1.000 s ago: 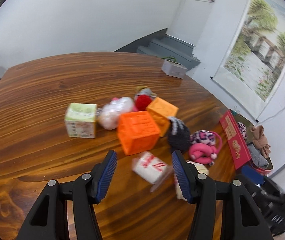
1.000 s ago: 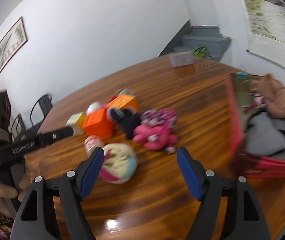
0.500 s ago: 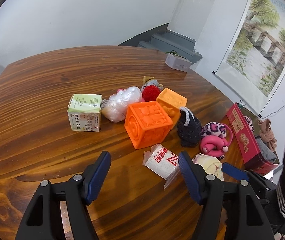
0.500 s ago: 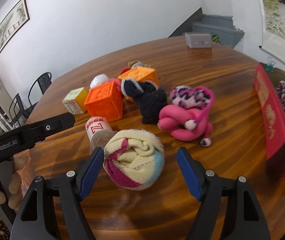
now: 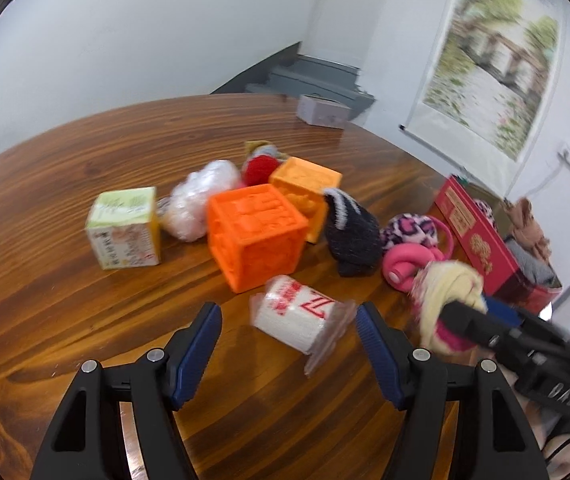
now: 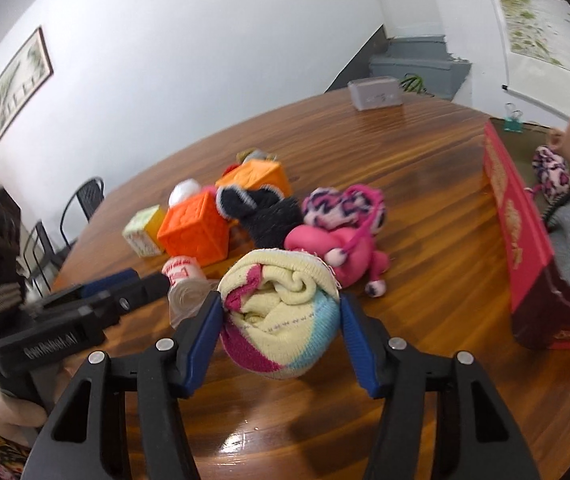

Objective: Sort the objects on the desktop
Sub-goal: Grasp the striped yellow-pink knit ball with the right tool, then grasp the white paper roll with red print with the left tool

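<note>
Cream, pink and pale-blue knit, the rolled sock ball (image 6: pixel 281 316) sits on the wooden counter (image 6: pixel 425 216) between the blue pads of the right gripper (image 6: pixel 279 320), whose jaws have just been closing and now press on both its sides. In the left wrist view most of the ball is covered by that gripper's black finger.

The left gripper (image 5: pixel 287 326) has just been opening and stands spread, its pads clear of the small white wrapped pack (image 5: pixel 299 314) lying between its fingertips. The pack carries red printing, too blurred to read; its clear wrapper end trails toward the right finger.

Just behind the pack stands an orange embossed cube (image 5: pixel 255 236), with a second, paler orange cube (image 5: pixel 307 192) touching it. To their left lie a crumpled clear bag (image 5: pixel 199 200) and a green-topped carton (image 5: pixel 125 228) whose lettering is smeared by motion. A black knit sock (image 6: pixel 265 212) and a pink toy with leopard-print fabric (image 6: pixel 337 232) lie beside the cubes.

At the counter's right edge, a red box (image 6: pixel 517 236) with gold ornament holds grey and tan cloth; its far end is cut off. White lettering on the left gripper's body is only partly legible.
</note>
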A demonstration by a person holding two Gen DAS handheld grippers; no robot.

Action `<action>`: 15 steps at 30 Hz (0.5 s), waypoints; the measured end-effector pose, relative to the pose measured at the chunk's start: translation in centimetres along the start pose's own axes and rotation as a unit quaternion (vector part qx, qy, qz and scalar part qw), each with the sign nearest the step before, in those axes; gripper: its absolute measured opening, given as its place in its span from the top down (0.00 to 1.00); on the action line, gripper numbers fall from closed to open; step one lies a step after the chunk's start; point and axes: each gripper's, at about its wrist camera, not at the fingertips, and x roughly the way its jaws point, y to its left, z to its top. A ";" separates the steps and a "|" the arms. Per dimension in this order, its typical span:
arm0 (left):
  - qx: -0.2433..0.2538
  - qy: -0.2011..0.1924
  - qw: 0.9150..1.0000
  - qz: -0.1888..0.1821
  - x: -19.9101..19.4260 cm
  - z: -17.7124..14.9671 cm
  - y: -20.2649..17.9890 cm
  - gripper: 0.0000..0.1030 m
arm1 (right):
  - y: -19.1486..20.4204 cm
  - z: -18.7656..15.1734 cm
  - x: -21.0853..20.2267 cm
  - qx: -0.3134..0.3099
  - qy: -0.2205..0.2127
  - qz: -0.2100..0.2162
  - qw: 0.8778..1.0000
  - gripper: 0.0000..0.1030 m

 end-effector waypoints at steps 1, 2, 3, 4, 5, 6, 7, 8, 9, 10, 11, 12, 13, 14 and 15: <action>0.009 0.001 1.000 0.001 0.3 0.0 -0.2 0.31 | -0.2 0.0 -0.3 0.003 -0.008 -0.001 1.000 0.39; 0.017 0.003 1.000 0.004 0.7 0.0 -0.4 0.31 | -0.3 0.1 -0.5 0.004 -0.014 -0.001 1.000 0.39; 0.024 0.007 1.000 0.006 1.0 0.0 -0.6 0.31 | -0.3 0.1 -0.7 0.004 -0.018 -0.002 1.000 0.39; 0.027 0.010 1.000 0.007 1.1 0.0 -0.7 0.31 | -0.3 0.1 -0.8 0.004 -0.022 -0.002 1.000 0.39; 0.026 0.010 1.000 0.007 1.1 0.1 -0.7 0.31 | -0.2 0.3 -0.8 0.005 -0.023 -0.002 1.000 0.39; 0.025 0.010 1.000 0.006 1.1 0.1 -0.7 0.31 | -0.2 0.3 -0.8 0.005 -0.025 -0.003 1.000 0.39; 0.024 0.010 1.000 0.006 1.1 0.1 -0.8 0.31 | -0.3 0.4 -0.7 0.006 -0.026 -0.003 1.000 0.39; 0.023 0.010 1.000 0.006 1.0 0.1 -0.8 0.31 | -0.3 0.4 -0.7 0.006 -0.027 -0.003 1.000 0.39; 0.022 0.010 1.000 0.006 1.0 0.1 -0.8 0.33 | -0.2 0.4 -0.7 0.006 -0.027 -0.003 1.000 0.39; 0.022 0.010 1.000 0.006 1.0 0.1 -0.9 0.47 | -0.2 0.4 -0.8 0.006 -0.028 -0.003 1.000 0.39; 0.021 0.010 1.000 0.006 1.0 0.1 -0.9 0.51 | -0.2 0.3 -0.9 0.006 -0.029 -0.003 1.000 0.39; 0.020 0.010 1.000 0.006 0.9 0.2 -1.0 0.51 | -0.2 0.3 -1.1 0.006 -0.031 -0.002 0.999 0.39; 0.019 0.010 1.000 0.006 0.9 0.2 -1.0 0.52 | -0.2 0.3 -1.3 0.006 -0.033 -0.002 0.999 0.39; 0.018 0.009 1.000 0.006 0.9 0.2 -1.0 0.52 | -0.3 0.2 -1.5 0.007 -0.035 -0.002 0.999 0.39; 0.018 0.009 1.000 0.006 0.9 0.2 -1.1 0.53 | -0.3 0.2 -1.8 0.007 -0.037 -0.002 0.999 0.39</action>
